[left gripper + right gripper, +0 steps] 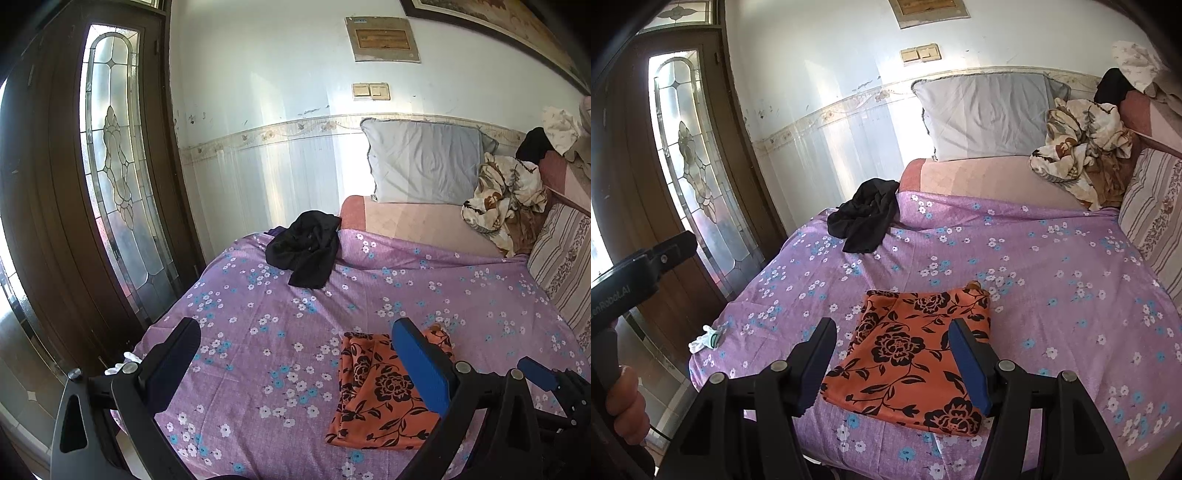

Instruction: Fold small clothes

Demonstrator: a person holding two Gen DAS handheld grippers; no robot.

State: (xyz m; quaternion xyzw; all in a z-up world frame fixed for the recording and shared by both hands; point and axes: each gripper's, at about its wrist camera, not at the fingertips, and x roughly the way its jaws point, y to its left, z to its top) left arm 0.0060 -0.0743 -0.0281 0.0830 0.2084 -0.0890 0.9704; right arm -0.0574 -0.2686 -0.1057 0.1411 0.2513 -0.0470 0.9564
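Right wrist view: orange black-flowered cloth lies folded flat (both hand-held grippers spread apart, empty).

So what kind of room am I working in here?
Most likely a home bedroom: a bed under a purple floral sheet, a grey pillow propped against the wall, and a wooden door with leaded glass beside it.
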